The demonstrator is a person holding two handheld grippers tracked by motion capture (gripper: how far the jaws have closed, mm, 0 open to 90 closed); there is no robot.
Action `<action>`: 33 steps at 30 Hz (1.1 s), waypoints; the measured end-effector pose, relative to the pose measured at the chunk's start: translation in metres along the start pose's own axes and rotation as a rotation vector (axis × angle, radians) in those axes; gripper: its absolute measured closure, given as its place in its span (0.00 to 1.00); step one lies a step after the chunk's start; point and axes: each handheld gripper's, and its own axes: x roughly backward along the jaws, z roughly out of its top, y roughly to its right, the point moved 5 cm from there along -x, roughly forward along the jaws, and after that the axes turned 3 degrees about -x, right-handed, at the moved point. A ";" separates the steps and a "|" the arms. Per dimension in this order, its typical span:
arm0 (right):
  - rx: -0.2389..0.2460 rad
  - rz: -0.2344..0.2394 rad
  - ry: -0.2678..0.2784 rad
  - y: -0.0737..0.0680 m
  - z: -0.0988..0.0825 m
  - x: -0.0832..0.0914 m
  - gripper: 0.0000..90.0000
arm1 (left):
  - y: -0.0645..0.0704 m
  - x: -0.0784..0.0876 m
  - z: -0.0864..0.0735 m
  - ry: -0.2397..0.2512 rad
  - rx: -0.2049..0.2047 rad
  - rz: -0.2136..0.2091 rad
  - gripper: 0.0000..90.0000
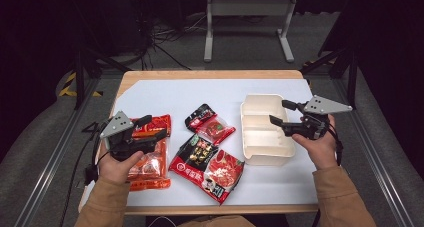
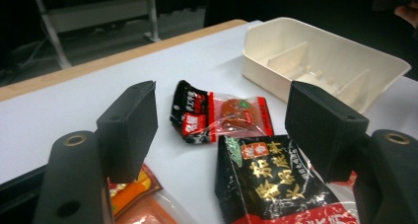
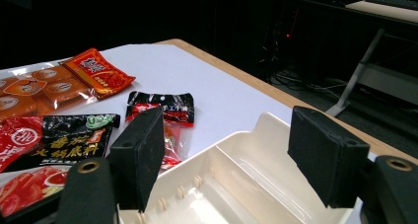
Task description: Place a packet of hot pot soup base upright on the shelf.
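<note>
Left gripper (image 1: pixel 152 127) jaws apart, empty, over glossy orange packet (image 1: pixel 150 159) at near left; right gripper (image 1: pixel 280 112) jaws wide, nothing held, over rigid cream divided tray (image 1: pixel 262 152) at right; crinkly black-red sachet (image 1: pixel 209 124) between.

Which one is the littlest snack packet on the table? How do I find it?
Start at the cream tray on the white table. Just left of the tray lies the small packet, black at its top and clear red below. The big red-and-black packet and the orange packet are much larger.
</note>
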 end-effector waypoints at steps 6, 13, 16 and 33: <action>-0.001 0.007 0.002 0.000 0.001 -0.002 0.34 | 0.006 -0.011 -0.010 -0.089 0.004 -0.026 0.27; 0.016 0.014 -0.008 -0.004 0.002 -0.004 0.35 | 0.011 -0.028 -0.031 -0.185 0.078 -0.106 0.35; 0.021 0.018 -0.007 -0.005 0.002 -0.004 0.35 | 0.013 -0.036 -0.044 -0.226 0.101 -0.099 0.38; 0.033 0.023 -0.026 -0.008 0.001 -0.007 0.35 | 0.020 -0.057 -0.085 -0.388 0.118 -0.061 0.55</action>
